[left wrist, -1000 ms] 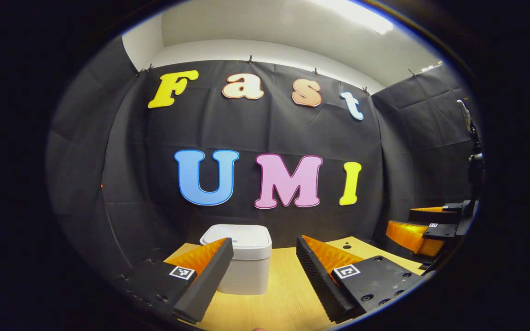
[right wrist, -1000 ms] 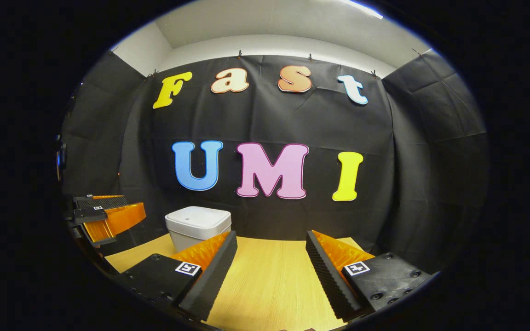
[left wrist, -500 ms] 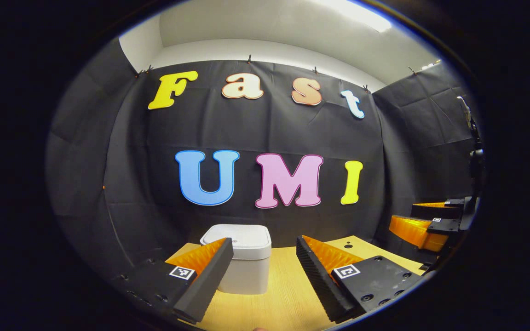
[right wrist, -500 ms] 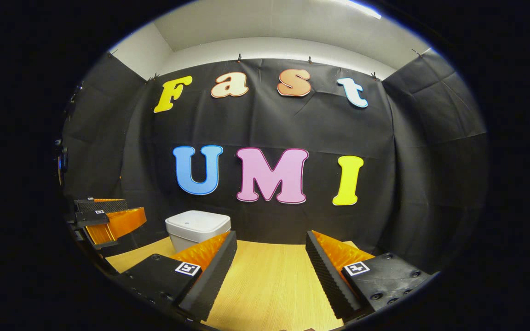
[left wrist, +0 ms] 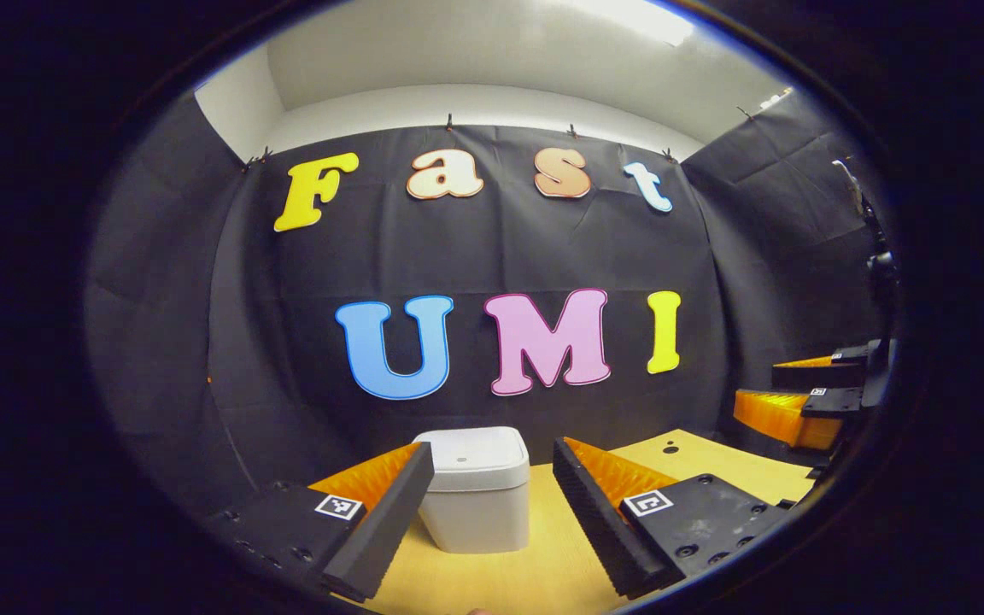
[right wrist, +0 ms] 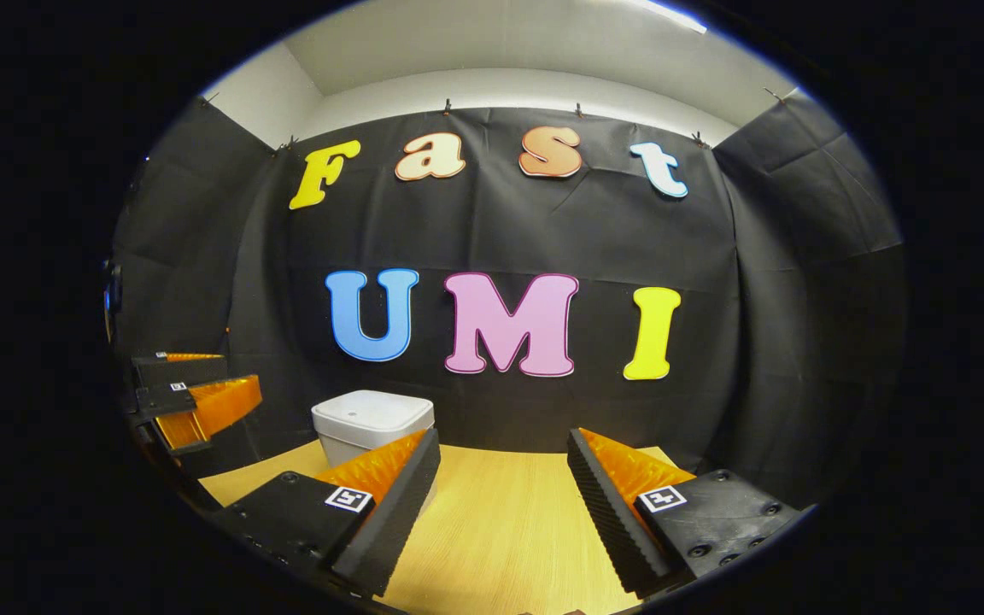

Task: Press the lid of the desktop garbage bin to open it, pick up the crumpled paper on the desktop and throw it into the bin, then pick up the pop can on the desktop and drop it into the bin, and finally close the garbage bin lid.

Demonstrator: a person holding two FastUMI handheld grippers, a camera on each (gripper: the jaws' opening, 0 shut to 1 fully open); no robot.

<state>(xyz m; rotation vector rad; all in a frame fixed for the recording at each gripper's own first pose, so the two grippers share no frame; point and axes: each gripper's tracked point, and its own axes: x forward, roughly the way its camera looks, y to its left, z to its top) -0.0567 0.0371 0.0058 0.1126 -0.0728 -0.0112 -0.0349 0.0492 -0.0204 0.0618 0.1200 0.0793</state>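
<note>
Left gripper view, nearest first: the left tongs (left wrist: 483,504) stand apart and hold nothing, fingers at 7 and 5 o'clock. Beyond their tips the white garbage bin (left wrist: 477,500) sits on the wooden counter (left wrist: 714,461), lid (left wrist: 475,446) flat and shut. Against half a second ago the bin has shifted from behind the 7 o'clock finger to the gap between the two, and the wall has slid slightly sideways: the left tongs have swung to face the bin. Judgement: this is alignment for the lid press; the first step is not yet done. At 3 o'clock, farther off, the right tongs (left wrist: 799,397) hang above the counter's far edge, fingers apart, little changed.

Right gripper view: the right tongs (right wrist: 500,512) are apart and empty over bare counter (right wrist: 500,512); the bin (right wrist: 370,431) stands at 8 o'clock beyond, its lower body hidden by the near finger. The left tongs (right wrist: 189,397) sit at 9 o'clock, cut off by the picture's edge.

Crumpled paper and pop can cannot be located; the near counter is hidden beneath both tongs.
</note>
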